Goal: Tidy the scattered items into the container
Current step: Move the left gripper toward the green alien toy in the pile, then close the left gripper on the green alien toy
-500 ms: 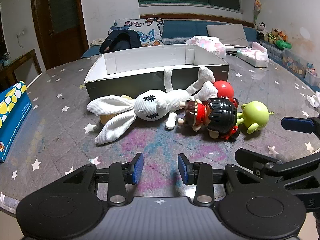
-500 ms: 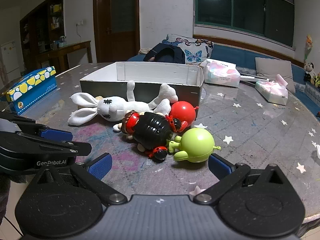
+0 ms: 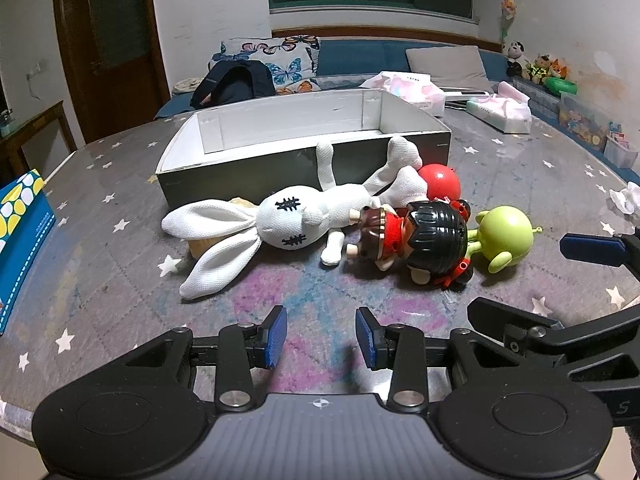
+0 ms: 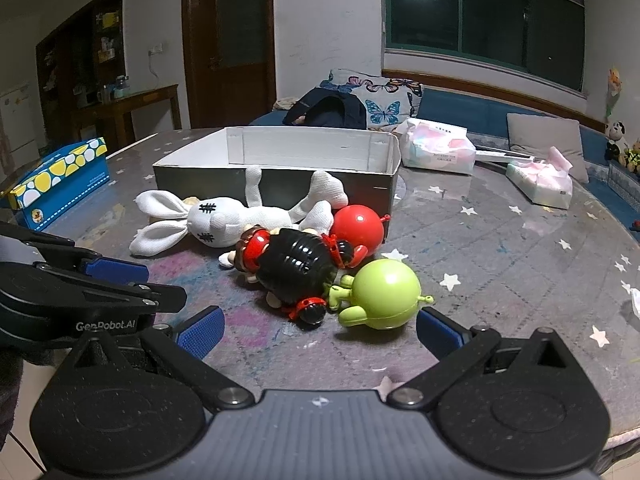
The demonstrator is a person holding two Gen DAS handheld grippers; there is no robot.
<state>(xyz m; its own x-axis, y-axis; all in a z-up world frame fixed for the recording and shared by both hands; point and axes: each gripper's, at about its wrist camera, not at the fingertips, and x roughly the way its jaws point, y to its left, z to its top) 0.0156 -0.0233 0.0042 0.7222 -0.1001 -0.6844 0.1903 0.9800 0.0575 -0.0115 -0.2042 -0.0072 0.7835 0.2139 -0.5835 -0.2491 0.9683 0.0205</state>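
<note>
White plush rabbit (image 3: 304, 220) lying lengthwise along box (image 3: 248, 176) front, ears pointing left, both hand-held grippers empty, jaws apart

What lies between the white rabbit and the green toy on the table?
The black-haired doll lies between the rabbit and the green toy, touching both; the left wrist view shows it best.

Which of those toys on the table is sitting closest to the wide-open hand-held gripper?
The green round toy, just ahead of the right hand-held gripper; the red ball lies farther back.
</note>
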